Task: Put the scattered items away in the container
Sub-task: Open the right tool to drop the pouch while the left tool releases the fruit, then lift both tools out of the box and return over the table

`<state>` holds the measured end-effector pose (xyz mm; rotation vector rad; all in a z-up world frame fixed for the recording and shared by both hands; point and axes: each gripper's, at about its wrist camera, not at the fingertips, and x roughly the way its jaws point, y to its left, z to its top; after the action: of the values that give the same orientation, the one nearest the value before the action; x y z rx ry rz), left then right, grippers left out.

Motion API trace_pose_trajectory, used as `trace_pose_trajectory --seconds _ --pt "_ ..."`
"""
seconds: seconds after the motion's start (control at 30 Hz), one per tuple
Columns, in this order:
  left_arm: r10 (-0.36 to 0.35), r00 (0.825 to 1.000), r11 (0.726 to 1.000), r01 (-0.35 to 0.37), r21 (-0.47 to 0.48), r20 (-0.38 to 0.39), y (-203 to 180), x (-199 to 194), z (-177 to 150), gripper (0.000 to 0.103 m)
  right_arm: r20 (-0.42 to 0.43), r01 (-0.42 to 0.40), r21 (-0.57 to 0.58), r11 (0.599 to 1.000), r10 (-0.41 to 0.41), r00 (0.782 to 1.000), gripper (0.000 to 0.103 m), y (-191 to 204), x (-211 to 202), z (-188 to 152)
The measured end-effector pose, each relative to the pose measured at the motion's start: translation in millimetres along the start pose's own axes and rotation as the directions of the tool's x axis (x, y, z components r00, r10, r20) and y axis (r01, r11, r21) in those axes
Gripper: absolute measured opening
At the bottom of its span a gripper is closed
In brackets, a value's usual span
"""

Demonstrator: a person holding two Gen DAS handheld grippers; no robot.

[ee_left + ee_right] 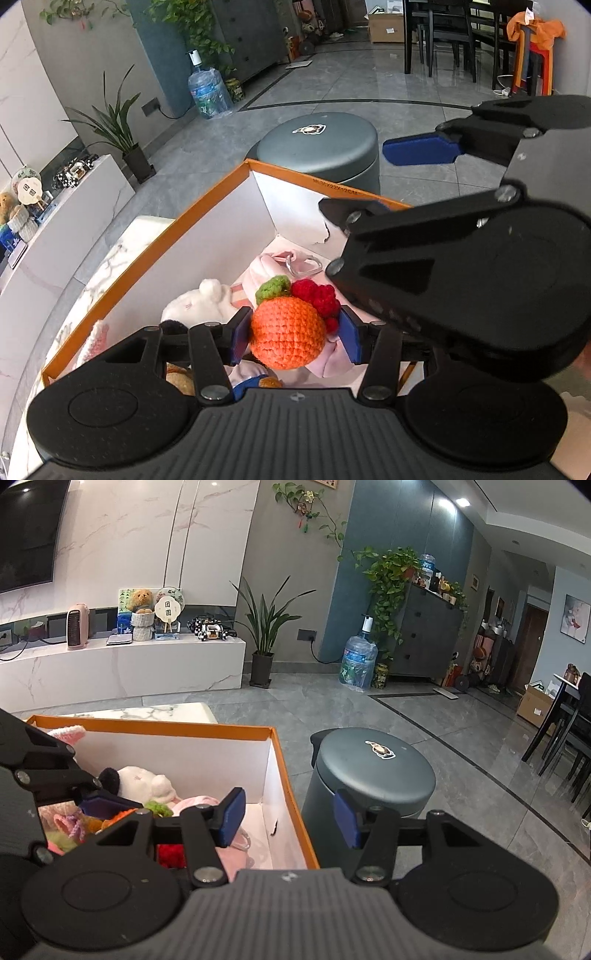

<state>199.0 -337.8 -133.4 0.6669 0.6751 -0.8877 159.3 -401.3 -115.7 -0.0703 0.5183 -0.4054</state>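
Left hand-held gripper (pixel 293 334) clamps a crocheted orange (pixel 288 334) w/ green leaf, above the orange-rimmed box (pixel 147 254) (plush toys inside). Right hand-held gripper (pixel 369 179) hangs over the box's far corner, jaws apart, nothing btwn them.

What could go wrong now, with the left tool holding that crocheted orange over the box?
1. The left tool grips the round crocheted orange only at its sides, so it may slip out early.
2. The right tool hangs open close above the box; the two could bump.
3. The red berries could snag a pad on release.
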Motion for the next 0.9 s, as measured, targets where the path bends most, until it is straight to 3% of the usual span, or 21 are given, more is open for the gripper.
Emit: trace_pose_trajectory --seconds 0.43,0.9 --pt "0.001 1.0 0.999 -0.001 -0.049 0.002 2.9 -1.9 -2.0 0.061 -0.006 -0.017 0.016 1.0 0.017 1.0 0.059 -0.2 0.6 -3.6" --pt "0.028 1.0 0.997 -0.026 -0.069 0.015 5.2 -6.1 -5.4 0.078 -0.009 -0.035 0.029 0.999 0.035 0.999 0.062 5.2 1.3 -3.4"
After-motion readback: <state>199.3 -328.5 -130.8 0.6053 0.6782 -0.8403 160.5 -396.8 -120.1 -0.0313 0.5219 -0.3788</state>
